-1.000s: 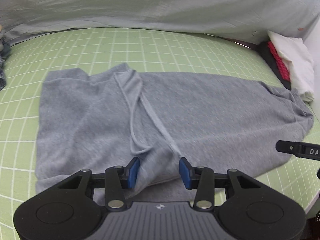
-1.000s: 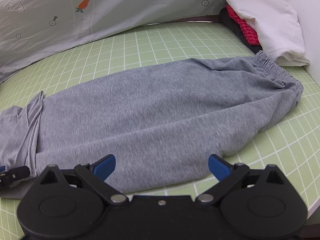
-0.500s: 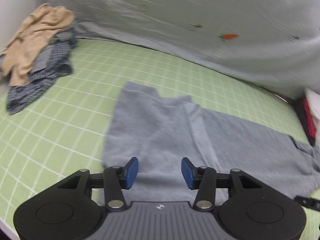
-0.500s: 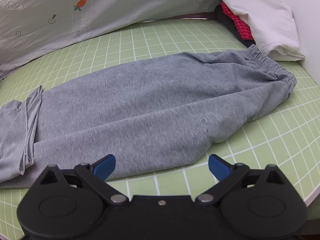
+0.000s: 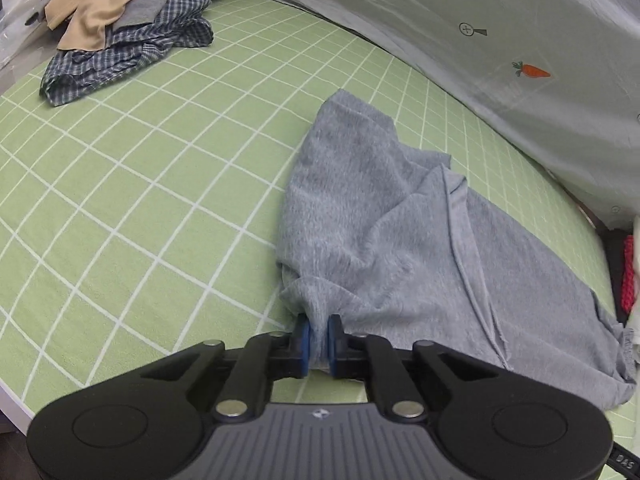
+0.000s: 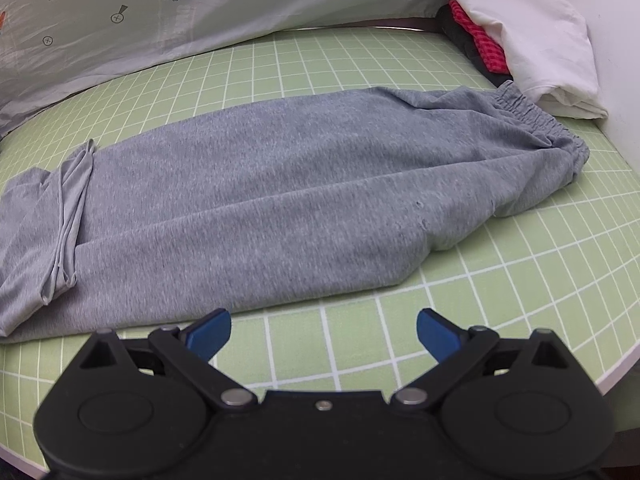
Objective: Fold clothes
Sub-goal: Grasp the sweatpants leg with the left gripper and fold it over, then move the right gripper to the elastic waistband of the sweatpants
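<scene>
Left wrist view
Pants: gray pants (image 5: 400, 240) lie on the green grid mat (image 5: 140, 200), on the right half of it.
Left gripper: left gripper (image 5: 318, 340) has its blue fingers (image 5: 305, 340) pinched tight on a bunched near corner of the pants.
Corner: the cloth puckers up where the fingers squeeze it.
Pile: a messy pile of clothes (image 5: 120, 28), tan and blue check, sits far off at the top left of the mat.
Sheet: a pale sheet with a carrot on it (image 5: 500, 40) hangs behind the mat.

Right wrist view
Pants: the gray pants (image 6: 300, 200) stretch flat across the mat (image 6: 520, 280), waistband to the right.
Right gripper: right gripper (image 6: 323, 334) has its fingers (image 6: 210, 330) wide apart, holding nothing, just in front of the near edge of the pants.
Stack: a folded stack (image 6: 532, 40), white on top of red and black, sits just beside the waistband.
</scene>
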